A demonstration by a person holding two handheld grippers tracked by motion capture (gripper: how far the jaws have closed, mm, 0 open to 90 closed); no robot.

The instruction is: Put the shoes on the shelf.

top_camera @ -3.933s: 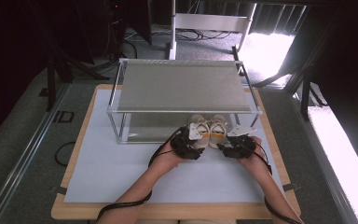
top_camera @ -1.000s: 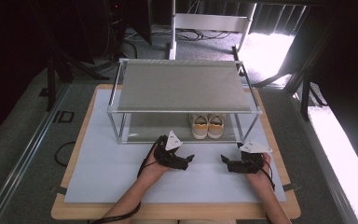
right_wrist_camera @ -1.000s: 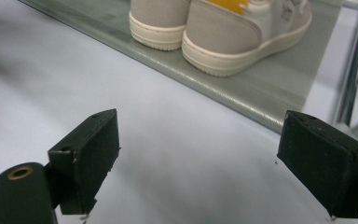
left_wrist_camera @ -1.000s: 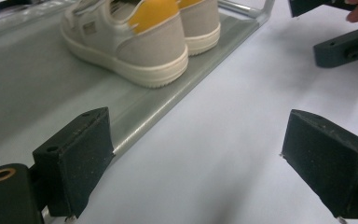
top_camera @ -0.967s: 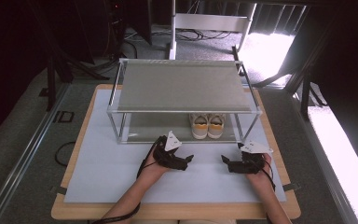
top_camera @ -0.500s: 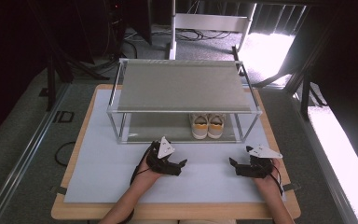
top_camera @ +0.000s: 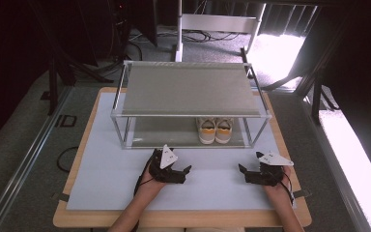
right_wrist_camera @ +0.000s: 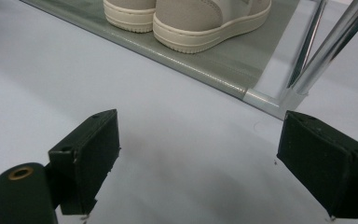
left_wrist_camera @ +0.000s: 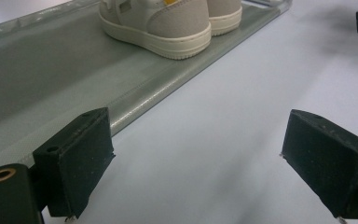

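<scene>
**Pair of cream shoes on the lower shelf, both grippers released**

Where the lower grey fabric shelf (top_camera: 174,133) of the two-tier metal-framed rack (top_camera: 189,89) meets its right half, we record a pair of cream low-top shoes with yellow heel patches (top_camera: 214,130), side by side and touching, heels towards the person. In the left gripper view the pair (left_wrist_camera: 168,23) stands on the shelf beyond the jaws; in the right gripper view (right_wrist_camera: 191,18) it sits near the rack's chrome corner post (right_wrist_camera: 307,60).

We list next the left gripper (top_camera: 186,172), black with a grey three-cornered plate, resting on the white mat (top_camera: 101,179) just in front of the rack, left of the shoes. Its jaws are spread wide with nothing between them, as its own view (left_wrist_camera: 196,163) confirms: only bare mat lies in the gap.

The right gripper (top_camera: 243,171), of the same build, lies on the mat nearer the right edge, well apart from the left one. Its jaws likewise stand wide apart and empty (right_wrist_camera: 198,163).

Both sit clear of the shoes, touching neither pair nor rack.

The mat covers a light wooden tabletop (top_camera: 178,220). Beyond it we note a grey floor (top_camera: 24,130).
</scene>
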